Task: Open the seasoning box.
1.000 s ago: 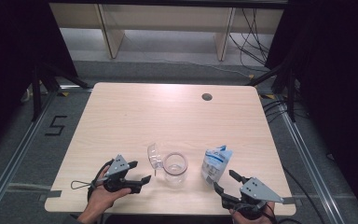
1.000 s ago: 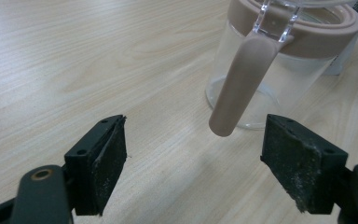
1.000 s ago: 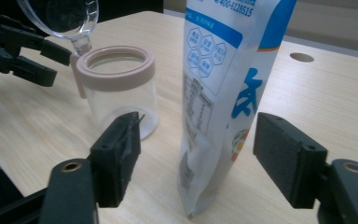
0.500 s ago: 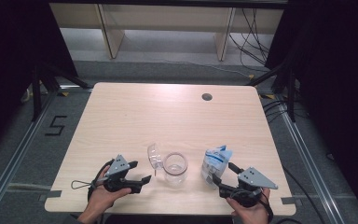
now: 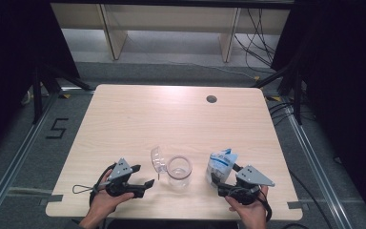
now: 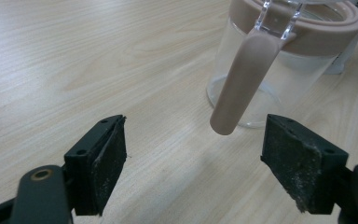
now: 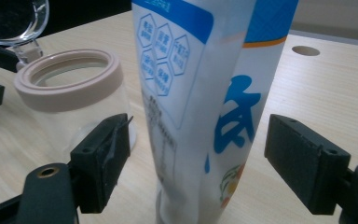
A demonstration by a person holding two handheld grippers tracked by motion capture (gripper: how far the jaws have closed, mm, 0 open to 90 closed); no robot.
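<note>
A clear jar (image 5: 179, 170) with a pale pink rim stands near the table's front edge, its hinged clear lid (image 5: 157, 159) flipped open to the left. Right of it stands a white and blue printed bag (image 5: 220, 164). My left gripper (image 5: 144, 187) rests open just left of the jar. In the left gripper view the jar (image 6: 284, 70) and its pink latch (image 6: 242, 86) lie ahead of the open left gripper (image 6: 196, 144). My right gripper (image 7: 200, 144) has just been opening. The bag (image 7: 200, 84) stands between its jaws, and neither pad touches it. In the high view the right gripper (image 5: 218, 183) sits at the bag's base.
The wooden table (image 5: 171, 119) has a round cable hole (image 5: 211, 99) at the back right. The jar (image 7: 70, 88) stands close to the left of the bag in the right gripper view. Dark floor, metal rails and cables surround the table.
My right gripper has moved left and forward up to the bag, so its jaws now straddle the bag's base. The left gripper and the jar have not moved.
</note>
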